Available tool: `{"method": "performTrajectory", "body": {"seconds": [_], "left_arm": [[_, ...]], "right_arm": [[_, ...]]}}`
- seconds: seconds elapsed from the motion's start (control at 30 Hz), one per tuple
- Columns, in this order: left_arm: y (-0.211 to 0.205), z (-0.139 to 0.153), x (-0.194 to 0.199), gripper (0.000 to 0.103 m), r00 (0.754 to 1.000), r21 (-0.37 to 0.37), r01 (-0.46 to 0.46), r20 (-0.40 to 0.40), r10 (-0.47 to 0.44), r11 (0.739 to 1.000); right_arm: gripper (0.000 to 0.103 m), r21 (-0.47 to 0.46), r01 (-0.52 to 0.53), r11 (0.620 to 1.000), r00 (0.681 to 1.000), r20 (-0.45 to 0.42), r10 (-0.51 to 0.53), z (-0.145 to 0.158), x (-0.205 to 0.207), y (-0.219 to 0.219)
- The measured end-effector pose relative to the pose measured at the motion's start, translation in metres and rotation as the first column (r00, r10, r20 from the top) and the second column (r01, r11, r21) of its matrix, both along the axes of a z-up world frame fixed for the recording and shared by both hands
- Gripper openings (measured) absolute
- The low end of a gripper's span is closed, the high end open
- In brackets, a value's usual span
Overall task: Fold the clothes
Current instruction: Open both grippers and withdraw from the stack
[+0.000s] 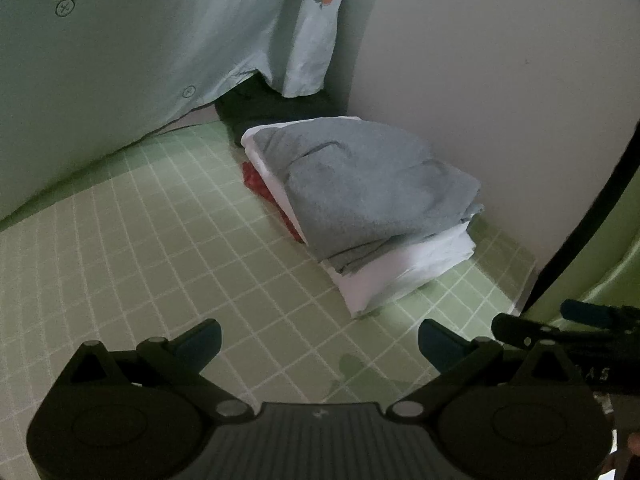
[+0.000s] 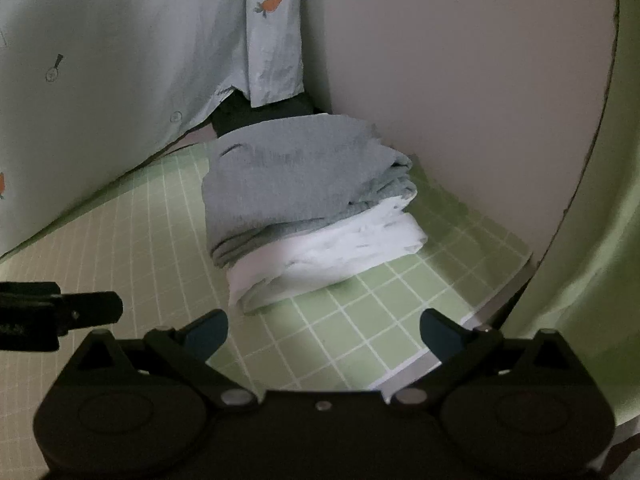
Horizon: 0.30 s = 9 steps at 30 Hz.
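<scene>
Fingers [image 2: 208, 330] apart, folded stack [image 2: 308, 208] beyond, wall [image 2: 460, 100] behind.

both wrist views angled down, near, sharing the folded stack [image 1: 372, 200] [image 2: 308, 196]

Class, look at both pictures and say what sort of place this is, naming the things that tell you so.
Probably a home, perhaps a bedroom corner: a pile of folded clothes lies on a green checked cloth beside a plain wall, and a pale curtain with a carrot print hangs behind.
</scene>
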<state>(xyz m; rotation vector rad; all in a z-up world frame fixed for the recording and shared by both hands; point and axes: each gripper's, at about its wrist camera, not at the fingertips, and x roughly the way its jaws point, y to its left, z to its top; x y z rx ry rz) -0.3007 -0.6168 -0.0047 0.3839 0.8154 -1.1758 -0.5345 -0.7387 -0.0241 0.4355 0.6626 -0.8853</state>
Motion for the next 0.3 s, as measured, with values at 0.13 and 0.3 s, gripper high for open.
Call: {"method": "performTrajectory", "body": {"seconds": [0.13, 0.3], "left_arm": [[-0.0002, 0.0001, 0.0013, 0.103, 1.0, -0.001, -0.004, -0.002, 0.004, 1.0], [-0.0002, -0.0009, 0.0011, 0.103, 1.0, 0.01, -0.004, 0.001, 0.004, 1.0]], "right_arm": [[0.103, -0.002, 0.006, 1.0, 1.0, -0.004, -0.006, -0.0005, 0.0007, -0.0017], [0.103, 0.004, 0.006, 1.0, 1.0, -0.007, -0.006, -0.0013, 0.0006, -0.0019]]}}
